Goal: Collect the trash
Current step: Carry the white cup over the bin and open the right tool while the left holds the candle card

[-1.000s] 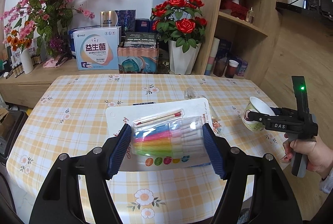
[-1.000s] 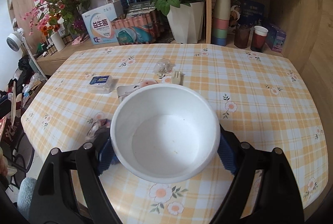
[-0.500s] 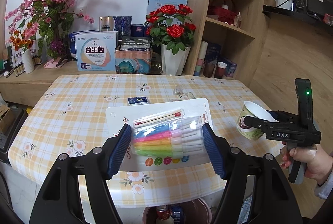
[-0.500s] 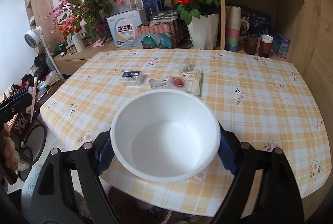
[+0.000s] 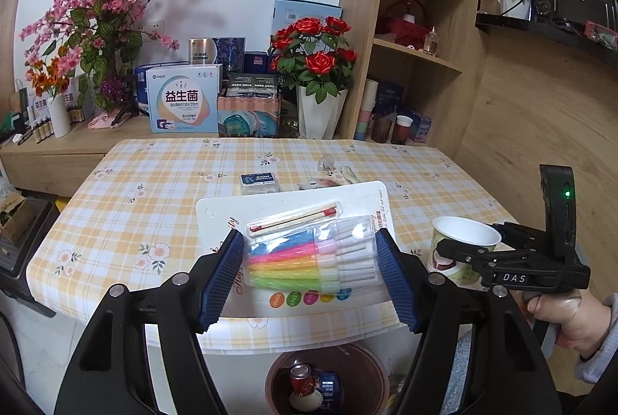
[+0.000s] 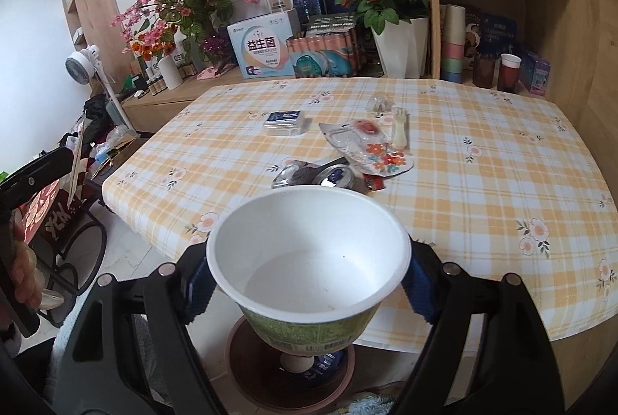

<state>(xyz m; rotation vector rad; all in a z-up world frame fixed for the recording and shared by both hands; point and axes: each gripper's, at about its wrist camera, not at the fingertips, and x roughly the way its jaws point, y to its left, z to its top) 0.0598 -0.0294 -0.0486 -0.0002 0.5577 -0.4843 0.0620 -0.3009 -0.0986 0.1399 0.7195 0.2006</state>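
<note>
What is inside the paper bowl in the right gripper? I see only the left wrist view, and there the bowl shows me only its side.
Observer: Only a few specks; the paper bowl is white and empty inside. The right gripper is shut on it, and its jaws have just closed a little further.
Operator: Is trash left behind the marker pack?
Observer: Yes, a crushed can lies on the table, where the marker pack blocks your sight.
Operator: Is the bowl over the bin?
Observer: In the right wrist view, the bin shows directly beneath the bowl.
</note>
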